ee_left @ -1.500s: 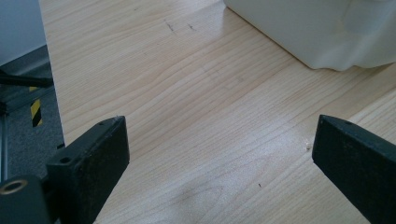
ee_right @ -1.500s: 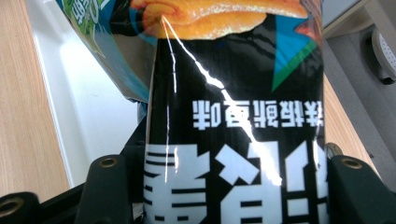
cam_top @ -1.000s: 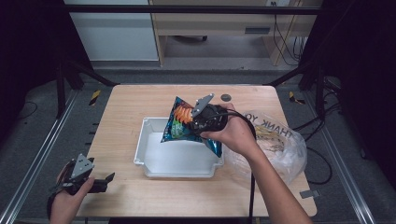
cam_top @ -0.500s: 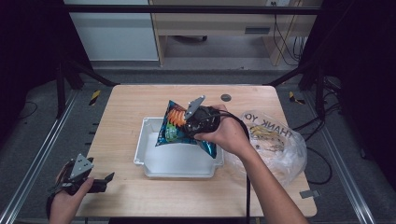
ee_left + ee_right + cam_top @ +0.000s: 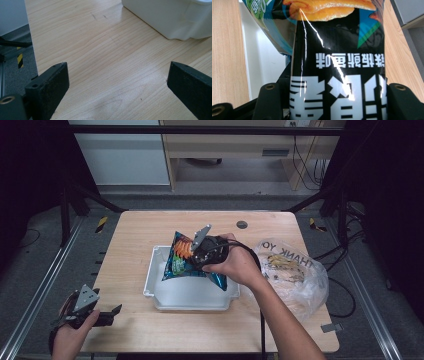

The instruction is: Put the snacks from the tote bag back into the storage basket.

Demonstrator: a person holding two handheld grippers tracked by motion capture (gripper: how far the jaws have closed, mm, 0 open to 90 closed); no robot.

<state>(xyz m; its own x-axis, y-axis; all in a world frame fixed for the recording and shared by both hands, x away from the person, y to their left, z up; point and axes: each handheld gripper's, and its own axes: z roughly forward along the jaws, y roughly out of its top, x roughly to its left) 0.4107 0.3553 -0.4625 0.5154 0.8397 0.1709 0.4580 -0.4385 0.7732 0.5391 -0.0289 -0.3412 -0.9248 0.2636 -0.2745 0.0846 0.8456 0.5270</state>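
The right hand-held gripper (image 5: 197,255) is clamped on a snack bag (image 5: 181,257) — in the right gripper view the bag (image 5: 337,70) fills the gap between both black jaws, print upside down. The bag hangs over the white bin (image 5: 165,295) at the middle of the worktop (image 5: 135,230), over the bin's 12 o'clock edge. At 3 o'clock of the bin lies a clear plastic bag (image 5: 295,270). The left hand-held gripper (image 5: 112,312) rests at the worktop's 7 o'clock corner — jaws wide apart, nothing between them.
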